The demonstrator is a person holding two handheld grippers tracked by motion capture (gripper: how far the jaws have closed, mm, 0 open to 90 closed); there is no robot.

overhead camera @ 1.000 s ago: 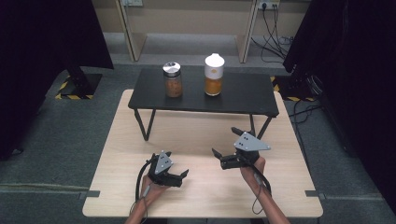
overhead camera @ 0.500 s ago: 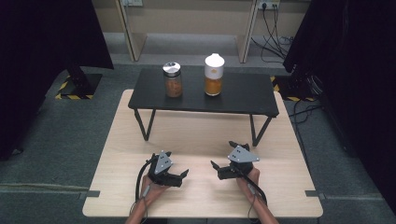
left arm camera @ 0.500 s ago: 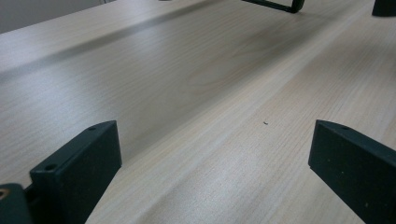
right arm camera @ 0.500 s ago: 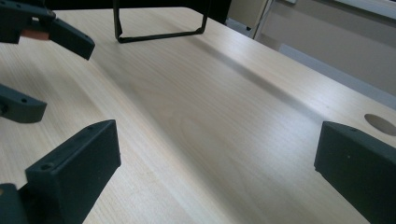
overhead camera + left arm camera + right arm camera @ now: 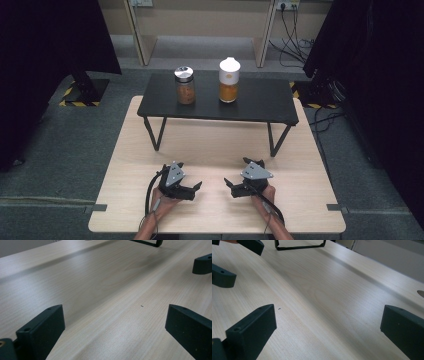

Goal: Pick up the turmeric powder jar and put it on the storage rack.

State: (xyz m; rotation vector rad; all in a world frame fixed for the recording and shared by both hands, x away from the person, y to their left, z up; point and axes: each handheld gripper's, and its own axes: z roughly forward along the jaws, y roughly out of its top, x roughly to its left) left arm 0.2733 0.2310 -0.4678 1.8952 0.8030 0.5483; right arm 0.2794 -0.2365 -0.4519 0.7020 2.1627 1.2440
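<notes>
Both grippers rest low over the light wooden table (image 5: 210,145) near its front edge, each held by a hand. My left gripper (image 5: 195,190) points right and stands open; in the left gripper view its jaws (image 5: 113,322) are wide apart over bare wood. My right gripper (image 5: 231,187) points left toward it, also open, with nothing between its jaws (image 5: 327,325). The tips of the two grippers face each other, a short gap apart. On the black low shelf (image 5: 260,102) behind stand a silver-lidded jar (image 5: 184,86) with brown contents and a white-capped jar (image 5: 229,80) with orange contents.
The shelf stands on thin black legs (image 5: 155,135), with one leg frame ahead in the right gripper view (image 5: 299,246). The other gripper's jaws (image 5: 222,275) lie close at the upper left there. Grey carpet, black curtains and cables surround the table.
My right gripper has come down and back toward the table's front edge, settling level with the left one. The left gripper has stayed put.
</notes>
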